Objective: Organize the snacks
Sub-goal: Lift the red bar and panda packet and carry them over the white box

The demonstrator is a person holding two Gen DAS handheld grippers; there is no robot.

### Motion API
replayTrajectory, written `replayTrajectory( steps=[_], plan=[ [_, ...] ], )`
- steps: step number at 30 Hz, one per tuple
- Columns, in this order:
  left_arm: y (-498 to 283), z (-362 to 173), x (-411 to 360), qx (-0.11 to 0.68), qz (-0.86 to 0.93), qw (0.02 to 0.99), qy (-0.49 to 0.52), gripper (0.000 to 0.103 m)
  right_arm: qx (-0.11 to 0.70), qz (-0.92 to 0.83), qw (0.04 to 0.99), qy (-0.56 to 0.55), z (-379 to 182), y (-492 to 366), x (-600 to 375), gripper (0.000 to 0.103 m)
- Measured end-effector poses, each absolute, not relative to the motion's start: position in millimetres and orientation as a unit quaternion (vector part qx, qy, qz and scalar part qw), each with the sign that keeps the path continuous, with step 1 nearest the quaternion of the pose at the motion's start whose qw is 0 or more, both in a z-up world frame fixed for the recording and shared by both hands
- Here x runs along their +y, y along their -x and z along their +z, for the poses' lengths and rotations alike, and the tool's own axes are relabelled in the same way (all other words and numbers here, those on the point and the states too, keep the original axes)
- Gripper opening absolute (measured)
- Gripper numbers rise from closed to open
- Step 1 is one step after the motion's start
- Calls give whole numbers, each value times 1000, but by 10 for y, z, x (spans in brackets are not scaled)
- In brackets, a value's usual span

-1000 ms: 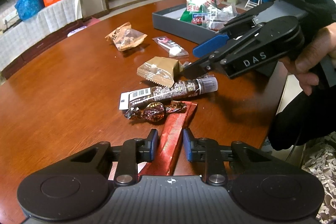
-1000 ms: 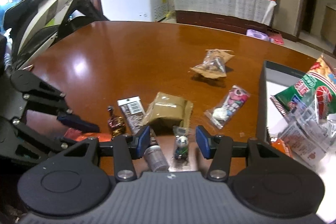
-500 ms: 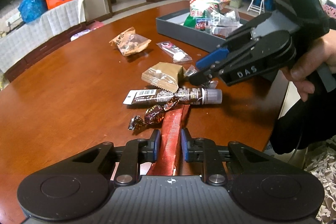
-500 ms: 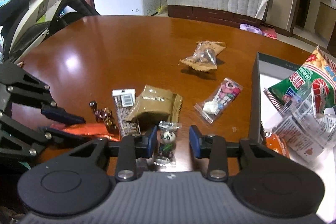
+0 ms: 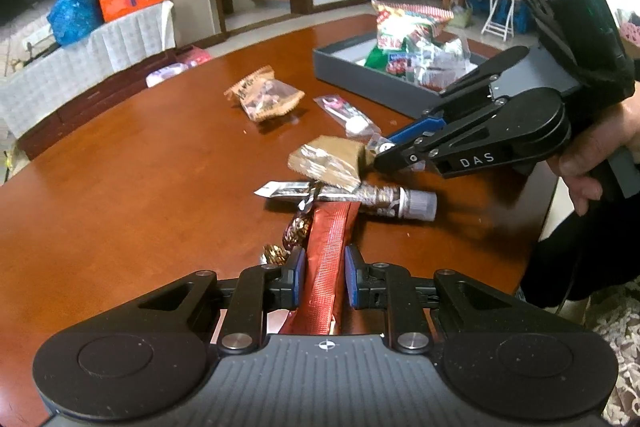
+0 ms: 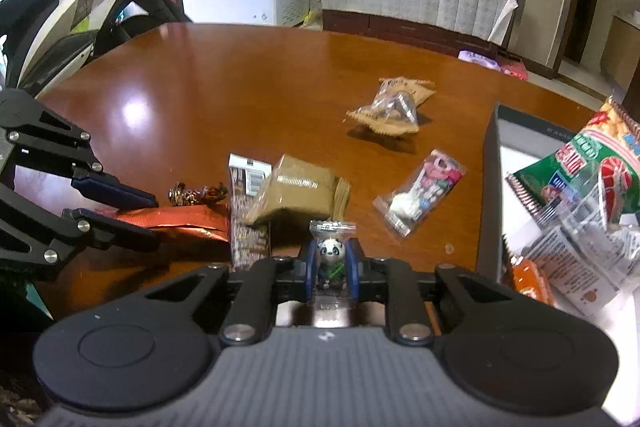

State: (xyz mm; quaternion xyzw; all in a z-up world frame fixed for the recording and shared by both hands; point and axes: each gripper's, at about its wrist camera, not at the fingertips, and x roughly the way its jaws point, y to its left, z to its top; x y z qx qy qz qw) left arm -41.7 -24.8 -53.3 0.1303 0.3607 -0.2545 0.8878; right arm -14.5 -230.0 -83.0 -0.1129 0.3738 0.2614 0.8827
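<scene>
Since a second ago, my right gripper (image 6: 330, 269) has closed its jaws onto the panda sachet (image 6: 331, 254); they have just been closing, and the sachet now stands clamped between the blue pads (image 6: 307, 269). My left gripper (image 5: 324, 277) has narrowed slightly and keeps its clench on the red wrapper (image 5: 329, 259).

Left wrist view, left to right: a foil candy (image 5: 296, 229) lies just left of the left pad, touching the wrapper's edge. The wrapper runs straight ahead from between my fingers. Its far end meets a printed tube (image 5: 360, 197) lying crosswise on the table (image 5: 140, 187). Ahead of the tube sits a tan pack (image 5: 328, 159). Farther ahead are a clear nut bag (image 5: 264, 99) and a pink sachet (image 5: 346, 113). To the far right ahead, the grey box (image 5: 360, 79) holds several snack bags. My right gripper enters from the right, its tips down beside the tan pack, with a hand (image 5: 596, 163) on its handle.

Right wrist view, left to right: my left gripper (image 6: 120, 211) reaches in from the left, gripping the red wrapper (image 6: 176, 221). The foil candy (image 6: 196, 193) lies beyond it. The tube (image 6: 248, 227) lies just left of my fingers, and the tan pack (image 6: 300, 193) is directly ahead. The pink sachet (image 6: 420, 193) lies ahead to the right, the nut bag (image 6: 394, 107) beyond it. The box (image 6: 490, 187) stands at the right edge, a green bag (image 6: 580, 167) inside it.
</scene>
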Motion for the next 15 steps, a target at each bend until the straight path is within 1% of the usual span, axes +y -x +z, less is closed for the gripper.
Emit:
replayTrajectory(
  steps=[15],
  plan=[
    [306,-392,-291,339,-235,903,-119,22,345,246,901,90,-597,190,-2393,17]
  ],
)
